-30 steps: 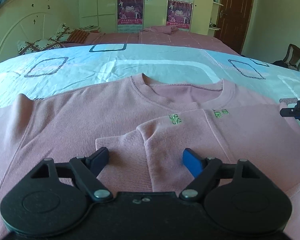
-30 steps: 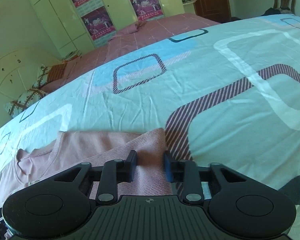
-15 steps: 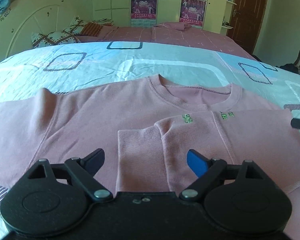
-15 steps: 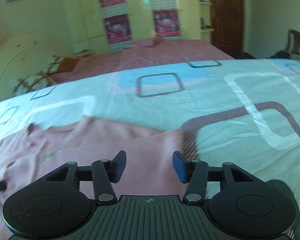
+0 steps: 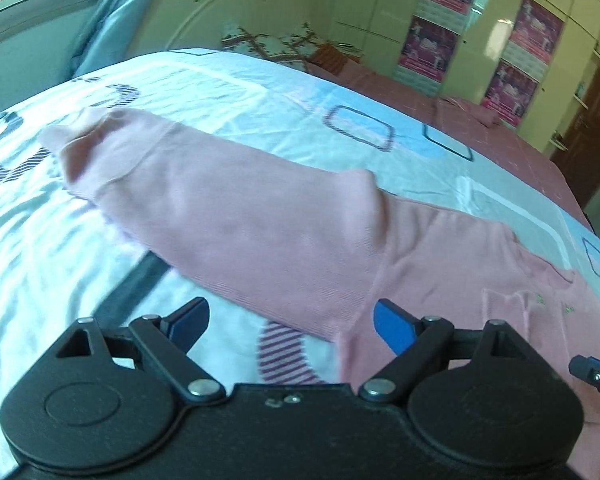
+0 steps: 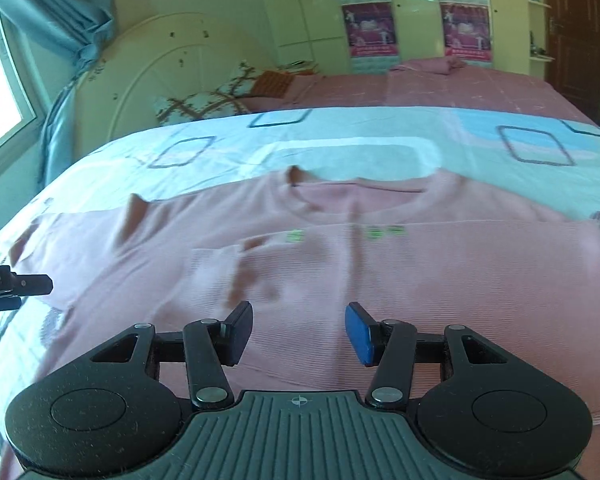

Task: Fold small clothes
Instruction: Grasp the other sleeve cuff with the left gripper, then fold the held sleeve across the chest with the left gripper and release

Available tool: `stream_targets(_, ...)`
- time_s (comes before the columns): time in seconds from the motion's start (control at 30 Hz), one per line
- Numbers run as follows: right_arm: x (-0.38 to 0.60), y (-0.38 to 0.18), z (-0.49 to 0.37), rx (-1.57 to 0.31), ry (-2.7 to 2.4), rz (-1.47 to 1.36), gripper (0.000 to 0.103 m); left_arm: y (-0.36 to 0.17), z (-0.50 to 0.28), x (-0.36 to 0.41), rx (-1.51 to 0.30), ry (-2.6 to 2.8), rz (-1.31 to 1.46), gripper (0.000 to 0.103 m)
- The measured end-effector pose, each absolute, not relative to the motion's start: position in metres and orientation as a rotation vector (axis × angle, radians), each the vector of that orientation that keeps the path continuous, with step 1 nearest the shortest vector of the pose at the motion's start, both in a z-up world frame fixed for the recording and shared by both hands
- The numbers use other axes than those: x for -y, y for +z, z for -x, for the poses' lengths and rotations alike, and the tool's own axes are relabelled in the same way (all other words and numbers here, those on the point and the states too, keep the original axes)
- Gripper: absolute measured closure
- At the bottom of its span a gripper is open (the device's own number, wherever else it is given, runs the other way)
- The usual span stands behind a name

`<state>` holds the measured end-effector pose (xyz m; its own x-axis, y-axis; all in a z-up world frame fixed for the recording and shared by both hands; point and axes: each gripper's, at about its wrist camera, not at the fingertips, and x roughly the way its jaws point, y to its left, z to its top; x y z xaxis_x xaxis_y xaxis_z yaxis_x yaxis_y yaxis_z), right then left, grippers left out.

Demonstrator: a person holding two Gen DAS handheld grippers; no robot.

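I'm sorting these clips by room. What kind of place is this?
Most likely a home bedroom: a sweater lies on a bed's patterned sheet, with a headboard, pillows and a wardrobe behind.

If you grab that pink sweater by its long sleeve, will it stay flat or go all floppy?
Probably floppy. The pink sweater is thin ribbed knit lying limp on the bedsheet, with one sleeve already folded across its chest. The outstretched sleeve has a curled cuff, so it would likely droop and drag the body. It looks light, and may slide easily on the smooth sheet.
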<state>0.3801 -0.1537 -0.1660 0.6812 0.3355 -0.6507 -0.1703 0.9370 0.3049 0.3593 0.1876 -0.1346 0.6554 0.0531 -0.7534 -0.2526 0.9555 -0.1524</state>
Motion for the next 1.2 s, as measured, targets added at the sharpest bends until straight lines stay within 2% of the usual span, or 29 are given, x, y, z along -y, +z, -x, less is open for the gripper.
stream_targets(0.2, 0.095, -0.163, -0.392, -0.776, 0.321, -0.222, 0.052, -0.142, -0.360, -0.283, -0.822, 0.299, 0.374, 0.016)
stream_targets(0.43, 0.056, -0.170, -0.405, -0.808, 0.284, -0.222, 0.052, -0.161, -0.389, -0.378, -0.783, 0.415, 0.482, 0.024)
stream_targets(0.53, 0.053, -0.172, -0.410, -0.813, 0.246, -0.218, 0.052, -0.164, -0.409, -0.400, -0.756, 0.434, 0.481, 0.021)
stream_targets(0.63, 0.054, -0.176, -0.415, -0.823, 0.205, -0.221, 0.052, -0.166, -0.430, -0.412, -0.742, 0.429, 0.465, 0.013)
stream_targets(0.7, 0.055, -0.178, -0.417, -0.830, 0.179, -0.226, 0.052, -0.169, -0.440, -0.416, -0.723, 0.431, 0.458, 0.014)
stream_targets(0.73, 0.056, -0.180, -0.419, -0.834, 0.168, -0.228, 0.052, -0.169, -0.443, -0.418, -0.711, 0.431, 0.457, 0.016)
stream_targets(0.8, 0.057, -0.184, -0.422, -0.849, 0.151, -0.228, 0.052, -0.170, -0.444, -0.419, -0.679, 0.442, 0.452, 0.043)
stream_targets(0.83, 0.057, -0.188, -0.424, -0.861, 0.141, -0.232, 0.052, -0.170, -0.444, -0.421, -0.669, 0.448, 0.452, 0.049)
stream_targets(0.87, 0.059, -0.192, -0.425, -0.872, 0.132, -0.246, 0.052, -0.169, -0.443, -0.422, -0.663, 0.447, 0.451, 0.065)
stream_targets(0.9, 0.061, -0.194, -0.427, -0.876, 0.128, -0.259, 0.052, -0.169, -0.442, -0.424, -0.662, 0.436, 0.456, 0.077)
stream_targets(1.0, 0.060, -0.193, -0.428, -0.878, 0.125, -0.245, 0.052, -0.162, -0.441, -0.421, -0.644, 0.403, 0.453, 0.089)
stream_targets(1.2, 0.073, -0.179, -0.414, -0.821, 0.126, -0.311, 0.052, -0.116, -0.436, -0.360, -0.560, 0.194, 0.373, 0.090)
